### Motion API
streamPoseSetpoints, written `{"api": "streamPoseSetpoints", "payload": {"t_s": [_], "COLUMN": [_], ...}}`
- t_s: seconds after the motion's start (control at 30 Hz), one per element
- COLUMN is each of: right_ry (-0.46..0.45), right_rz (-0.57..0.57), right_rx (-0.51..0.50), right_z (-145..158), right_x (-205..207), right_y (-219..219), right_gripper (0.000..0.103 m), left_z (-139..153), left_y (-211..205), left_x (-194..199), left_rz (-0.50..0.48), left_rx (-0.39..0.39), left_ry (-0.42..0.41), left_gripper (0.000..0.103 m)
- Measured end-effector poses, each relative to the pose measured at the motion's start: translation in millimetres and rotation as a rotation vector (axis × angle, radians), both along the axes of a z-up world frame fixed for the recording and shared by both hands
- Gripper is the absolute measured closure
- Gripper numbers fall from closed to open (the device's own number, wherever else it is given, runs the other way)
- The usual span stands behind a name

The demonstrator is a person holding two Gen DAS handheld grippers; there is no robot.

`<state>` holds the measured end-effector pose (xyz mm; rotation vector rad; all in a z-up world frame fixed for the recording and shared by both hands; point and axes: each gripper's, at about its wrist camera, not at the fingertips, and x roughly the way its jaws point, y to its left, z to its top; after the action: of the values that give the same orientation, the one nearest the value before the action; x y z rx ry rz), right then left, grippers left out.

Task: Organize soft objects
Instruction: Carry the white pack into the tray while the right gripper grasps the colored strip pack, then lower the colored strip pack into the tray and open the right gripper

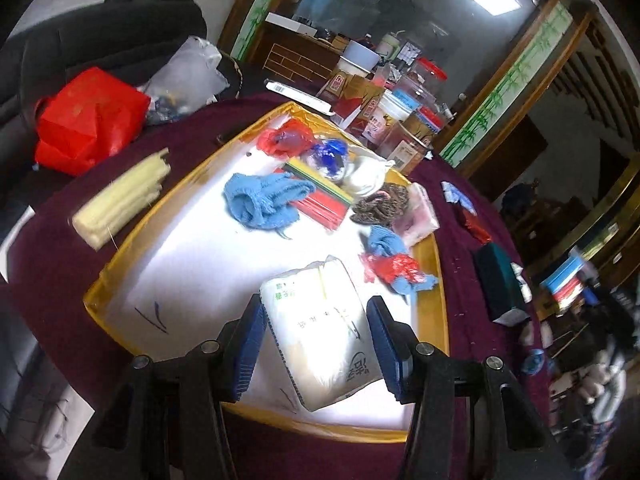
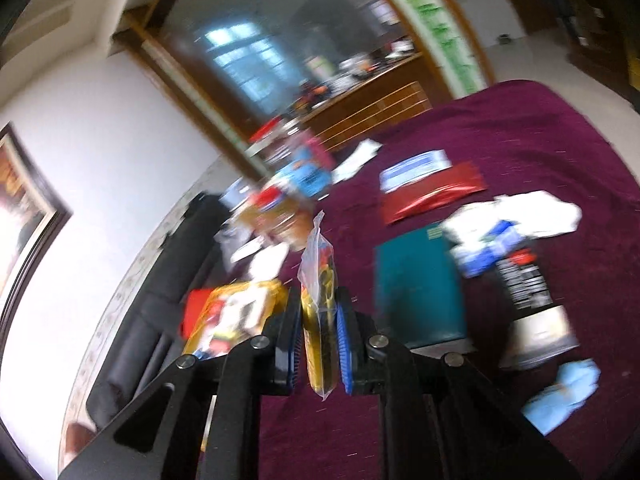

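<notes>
In the left wrist view a yellow-rimmed tray [image 1: 434,280] with a white floor holds soft things: a white tissue pack [image 1: 320,328], a blue knit cloth [image 1: 264,198], a brown scrunchie [image 1: 380,204], red and blue plastic bags [image 1: 394,270] and a white mask [image 1: 366,176]. My left gripper [image 1: 316,322] is open, its blue pads on either side of the tissue pack with gaps. In the blurred right wrist view my right gripper [image 2: 320,320] is shut on a clear plastic pouch [image 2: 318,280] with yellow and dark contents, held above the maroon tablecloth [image 2: 520,128].
A pale bundle of sticks [image 1: 124,196] and a red bag [image 1: 86,120] lie left of the tray. Jars and boxes [image 1: 384,108] crowd the far edge. A teal box [image 2: 418,284], red packet [image 2: 432,192], white cloth [image 2: 520,212], dark can [image 2: 528,292] and blue cloth [image 2: 564,396] lie on the table.
</notes>
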<state>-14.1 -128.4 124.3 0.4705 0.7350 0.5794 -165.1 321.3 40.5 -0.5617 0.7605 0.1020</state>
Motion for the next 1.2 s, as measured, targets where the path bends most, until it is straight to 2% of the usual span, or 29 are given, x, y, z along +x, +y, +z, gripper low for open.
{"api": "streamPoseSetpoints", "payload": {"t_s": [0.27, 0.33, 0.43, 0.6, 0.73, 0.8, 0.93, 1.03, 1.13, 1.2], "right_ry": [0.06, 0.086, 0.134, 0.222, 0.311, 0.319, 0.317, 0.292, 0.212, 0.15], "right_rz": [0.239, 0.307, 0.407, 0.538, 0.564, 0.56, 0.54, 0.507, 0.479, 0.463], "right_rx": [-0.019, -0.029, -0.048, -0.115, -0.163, -0.181, -0.243, -0.305, -0.334, -0.355], "right_z": [-12.9, -21.0, -35.7, -68.4, -101.3, -106.5, -113.5, -116.2, -106.3, -92.9], "right_x": [-11.8, -14.3, -16.6, -19.4, -8.2, -2.1, 5.8, 7.6, 2.4, -3.5], "right_y": [109.3, 140.7, 186.2, 257.7, 300.3, 313.4, 324.6, 327.9, 321.0, 315.2], "right_gripper": [0.088, 0.088, 0.088, 0.088, 0.088, 0.088, 0.086, 0.08, 0.067, 0.054], "left_z": [-6.1, -8.2, -3.5, 5.6, 7.9, 8.0, 8.4, 9.7, 9.3, 8.5], "left_y": [7.5, 9.8, 13.0, 22.9, 33.6, 36.9, 43.3, 45.2, 43.7, 40.4], "left_x": [23.9, 27.2, 19.9, -4.4, -26.7, -33.6, -44.5, -47.9, -48.4, -47.6], "left_rz": [0.063, 0.069, 0.066, 0.098, 0.122, 0.125, 0.128, 0.136, 0.128, 0.116], "left_rx": [0.211, 0.229, 0.188, 0.106, 0.054, 0.045, 0.036, 0.034, 0.025, 0.023], "left_ry": [0.076, 0.087, 0.04, -0.04, -0.076, -0.081, -0.098, -0.108, -0.116, -0.116], "left_gripper": [0.045, 0.041, 0.033, 0.031, 0.029, 0.029, 0.029, 0.027, 0.026, 0.025]}}
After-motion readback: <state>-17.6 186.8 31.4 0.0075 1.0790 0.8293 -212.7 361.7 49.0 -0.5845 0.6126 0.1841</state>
